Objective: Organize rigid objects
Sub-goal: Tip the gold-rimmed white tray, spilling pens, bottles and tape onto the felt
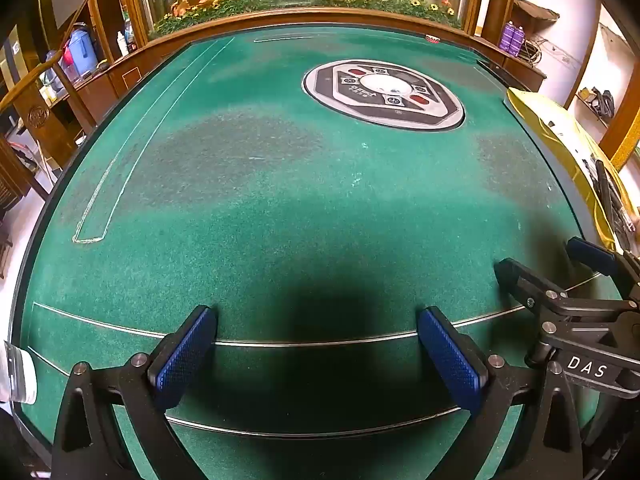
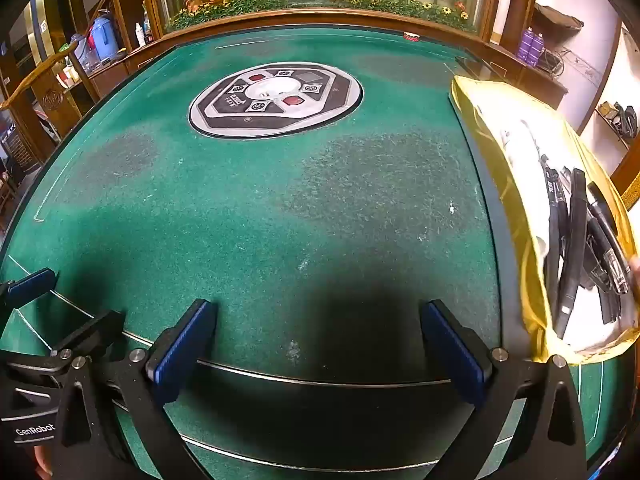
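Two claws hang wide and empty over the green worktop (image 2: 280,208). The dark rigid tools (image 2: 576,240) lie in the yellow bag (image 2: 492,128) at the worktop's right edge, long axes running away from the cameras, nearer the right claw (image 2: 318,344) than the left claw (image 1: 316,348).

Bright overhead light, dark shadows on the green table (image 1: 280,200), strong fisheye bending, black corners.

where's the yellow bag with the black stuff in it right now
The yellow bag lies on the green table's right edge in the right wrist view, right of the round centre panel, beyond the right gripper.
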The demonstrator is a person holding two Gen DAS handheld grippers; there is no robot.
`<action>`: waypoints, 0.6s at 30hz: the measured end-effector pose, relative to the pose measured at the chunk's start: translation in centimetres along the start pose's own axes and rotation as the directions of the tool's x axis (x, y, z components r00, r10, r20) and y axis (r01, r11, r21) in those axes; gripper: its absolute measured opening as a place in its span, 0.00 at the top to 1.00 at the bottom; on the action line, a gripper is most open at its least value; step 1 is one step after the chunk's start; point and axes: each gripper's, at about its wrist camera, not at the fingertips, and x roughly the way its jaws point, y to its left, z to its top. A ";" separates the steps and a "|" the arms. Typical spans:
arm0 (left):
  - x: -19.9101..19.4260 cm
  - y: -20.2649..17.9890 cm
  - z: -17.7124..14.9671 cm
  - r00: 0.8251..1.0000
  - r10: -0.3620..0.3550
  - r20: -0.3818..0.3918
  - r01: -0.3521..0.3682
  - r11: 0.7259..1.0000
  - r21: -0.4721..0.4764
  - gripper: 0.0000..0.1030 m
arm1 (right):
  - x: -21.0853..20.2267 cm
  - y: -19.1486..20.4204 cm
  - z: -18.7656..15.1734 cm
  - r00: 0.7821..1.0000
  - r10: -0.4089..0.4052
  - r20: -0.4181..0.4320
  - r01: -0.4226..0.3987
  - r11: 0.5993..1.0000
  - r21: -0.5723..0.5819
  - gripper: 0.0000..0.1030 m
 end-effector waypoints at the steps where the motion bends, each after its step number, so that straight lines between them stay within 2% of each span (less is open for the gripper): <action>1: 0.0 0.0 0.0 1.000 -0.001 0.000 0.001 1.000 -0.001 0.01 | 0.0 0.0 0.0 1.000 -0.002 -0.001 0.002 1.000 -0.001 0.00; 18: 0.0 0.0 0.0 1.000 -0.001 0.002 0.001 1.000 -0.002 0.01 | -0.4 -0.2 -0.2 1.000 -0.018 0.003 0.018 1.000 0.024 0.00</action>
